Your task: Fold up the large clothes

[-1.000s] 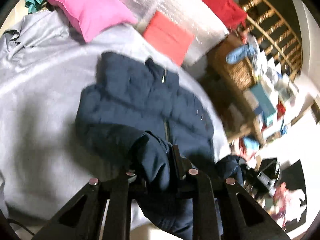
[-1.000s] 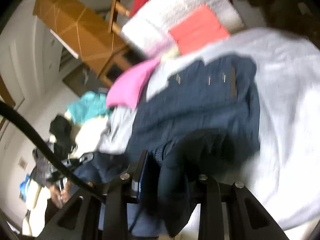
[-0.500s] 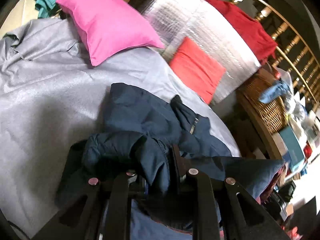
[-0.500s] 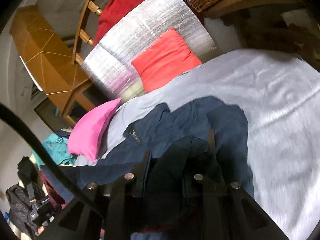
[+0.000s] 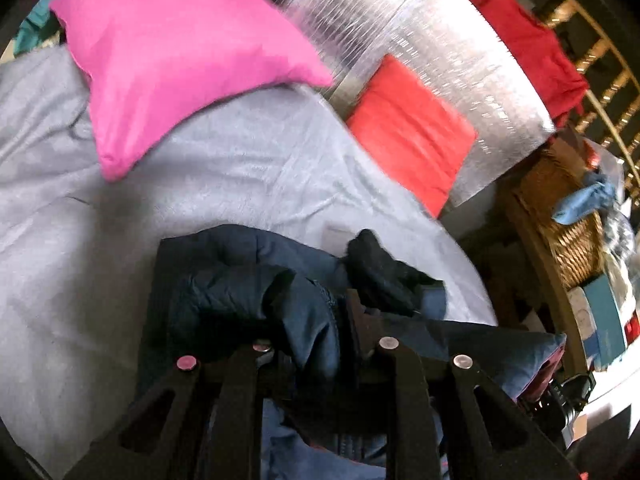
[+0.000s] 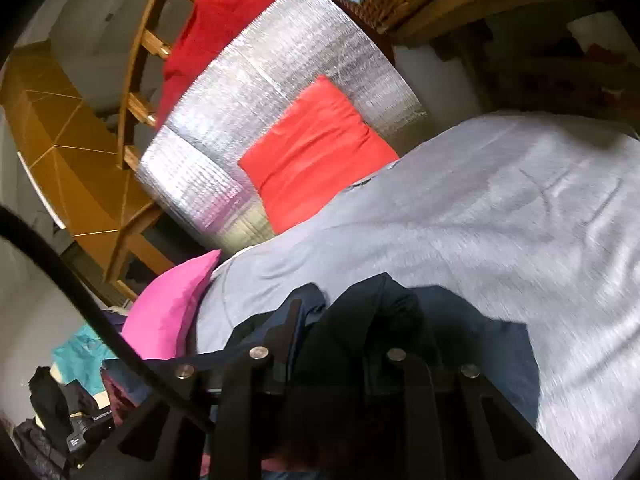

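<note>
A navy puffer jacket point(image 5: 224, 280) lies bunched on the grey bed sheet point(image 5: 200, 168). My left gripper point(image 5: 312, 320) has a thick fold of the jacket between its fingers; its jaws are opening slightly, with the fabric still pinched. In the right wrist view the jacket point(image 6: 480, 344) spreads dark over the sheet point(image 6: 480, 208). My right gripper point(image 6: 344, 336) is shut on another bunch of that fabric, which hides most of its fingertips. Both grippers hold the jacket low over the bed, toward the pillows.
A pink pillow point(image 5: 172, 60) and a red pillow point(image 5: 408, 136) lie at the head of the bed against a silver foil mat point(image 5: 420, 32). A wicker basket point(image 5: 572, 232) and cluttered shelves stand to the right. A red cloth point(image 5: 532, 48) hangs on a wooden rail.
Both grippers have carried their jacket folds across the bed toward the pillows. The spread jacket has doubled over itself and shows less. The pillows loom larger.
</note>
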Demonstrator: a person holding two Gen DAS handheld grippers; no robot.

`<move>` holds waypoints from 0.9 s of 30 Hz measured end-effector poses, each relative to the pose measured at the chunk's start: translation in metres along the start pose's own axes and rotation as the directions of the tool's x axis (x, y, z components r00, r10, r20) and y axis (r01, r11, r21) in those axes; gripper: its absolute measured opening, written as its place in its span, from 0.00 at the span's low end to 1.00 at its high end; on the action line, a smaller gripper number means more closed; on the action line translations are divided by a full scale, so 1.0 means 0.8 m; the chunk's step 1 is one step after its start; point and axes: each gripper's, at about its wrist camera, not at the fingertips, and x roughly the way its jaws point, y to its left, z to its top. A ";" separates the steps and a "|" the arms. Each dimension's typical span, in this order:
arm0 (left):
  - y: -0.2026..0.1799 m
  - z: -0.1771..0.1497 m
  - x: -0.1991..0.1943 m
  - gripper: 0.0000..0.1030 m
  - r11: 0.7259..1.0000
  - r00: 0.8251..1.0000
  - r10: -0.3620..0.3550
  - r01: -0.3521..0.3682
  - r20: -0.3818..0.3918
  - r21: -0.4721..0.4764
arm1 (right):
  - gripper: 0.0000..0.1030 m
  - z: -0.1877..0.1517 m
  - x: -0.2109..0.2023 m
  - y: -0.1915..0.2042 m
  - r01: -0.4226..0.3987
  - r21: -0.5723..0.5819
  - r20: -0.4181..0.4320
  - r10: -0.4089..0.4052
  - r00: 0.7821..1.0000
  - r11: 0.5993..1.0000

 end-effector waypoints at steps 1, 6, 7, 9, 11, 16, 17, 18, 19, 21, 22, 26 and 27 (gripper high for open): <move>0.005 0.007 0.016 0.22 1.000 1.000 -0.001 0.000 -0.029 -0.021 | 0.24 0.003 0.010 -0.002 0.010 0.004 -0.006 -0.010 1.000 1.000; 0.031 0.023 0.053 0.50 0.983 0.985 -0.127 0.110 -0.115 -0.148 | 0.63 0.009 0.052 -0.033 -0.002 0.129 -0.090 0.014 0.996 0.992; 0.039 0.025 0.053 0.55 0.963 0.973 -0.207 0.184 -0.101 -0.199 | 0.75 0.012 0.055 -0.045 -0.053 0.176 -0.084 0.068 0.994 0.983; 0.053 0.029 0.046 0.73 0.911 0.943 -0.326 0.295 -0.062 -0.288 | 0.85 0.017 0.047 -0.063 -0.138 0.264 -0.024 0.150 0.988 0.955; 0.063 0.033 0.027 0.79 0.857 0.917 -0.398 0.379 0.019 -0.349 | 0.92 0.027 0.028 -0.084 -0.220 0.359 0.073 0.208 0.975 0.907; 0.073 0.029 -0.049 0.90 0.878 0.931 -0.273 0.344 0.241 -0.332 | 0.93 0.050 -0.014 -0.105 -0.253 0.392 0.159 0.206 0.965 0.885; 0.070 0.024 -0.058 0.90 0.901 0.946 -0.225 0.294 0.233 -0.320 | 0.93 0.052 -0.021 -0.106 -0.230 0.387 0.155 0.183 0.971 0.893; 0.067 0.016 -0.065 0.90 0.916 0.954 -0.193 0.259 0.228 -0.308 | 0.93 0.053 -0.026 -0.107 -0.202 0.387 0.144 0.158 0.977 0.900; 0.064 0.002 -0.074 0.90 0.932 0.966 -0.145 0.206 0.214 -0.297 | 0.93 0.053 -0.030 -0.107 -0.181 0.390 0.125 0.143 0.982 0.903; 0.060 -0.023 -0.086 0.90 0.949 0.978 -0.084 0.138 0.192 -0.285 | 0.93 0.044 -0.035 -0.109 -0.154 0.407 0.082 0.133 0.988 0.900; 0.059 -0.034 -0.090 0.90 0.953 0.981 -0.061 0.111 0.182 -0.283 | 0.93 0.035 -0.043 -0.108 -0.127 0.415 0.047 0.119 0.992 0.901; 0.063 -0.091 -0.114 0.90 0.957 0.987 0.058 -0.013 0.147 -0.289 | 0.93 0.009 -0.062 -0.108 -0.100 0.412 -0.001 0.110 0.994 0.906; 0.067 -0.100 -0.120 0.90 0.956 0.985 0.079 -0.032 0.152 -0.292 | 0.93 -0.003 -0.072 -0.106 -0.087 0.404 -0.020 0.104 0.994 0.910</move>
